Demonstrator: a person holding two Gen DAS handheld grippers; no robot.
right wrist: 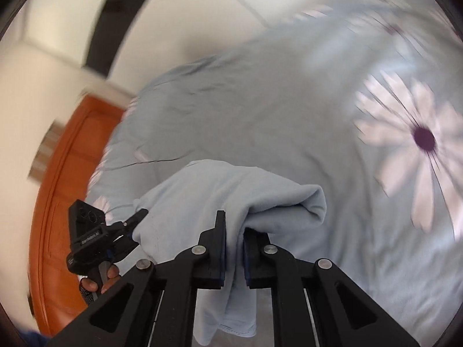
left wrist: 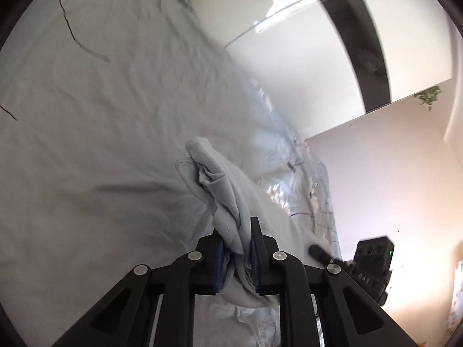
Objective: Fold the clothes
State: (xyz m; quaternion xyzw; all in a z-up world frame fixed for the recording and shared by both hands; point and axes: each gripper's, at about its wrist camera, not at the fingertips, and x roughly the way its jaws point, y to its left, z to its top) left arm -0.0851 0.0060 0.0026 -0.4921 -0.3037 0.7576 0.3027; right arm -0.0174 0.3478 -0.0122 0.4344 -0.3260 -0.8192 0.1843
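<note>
Left wrist view: we see the left gripper (left wrist: 238, 253) pinching a bunched hem of the pale blue garment (left wrist: 220, 190); cloth fills the gap between the blue pads.
Right wrist view: the right gripper (right wrist: 235, 256) is clamped on another fold of the same garment (right wrist: 231, 193), which drapes over and below its fingers.
Garment location: held off the bed between our two grippers, the span between them slack; the lower part hangs out of sight beneath the fingers.
Surface: light blue bedsheet (left wrist: 86, 144) with a large daisy print (right wrist: 419, 144), wrinkled but free where we look.
Other gripper in frame: from the right wrist view we see the left unit to the left, a hand (right wrist: 101, 277) wrapped on its handle.
Background: orange door (right wrist: 66, 173) and white wall, both smeared by motion blur.
Step in hand (our judgement): lifting the garment by two edge points so that it hangs open.
How to do it well: we should keep both pinches firm, draw the grippers apart until the top edge runs taut and level, and hold both at one height so the cloth falls without twist.
Risk: a bunched grip may trap extra layers, so the fold line could come out skewed.
</note>
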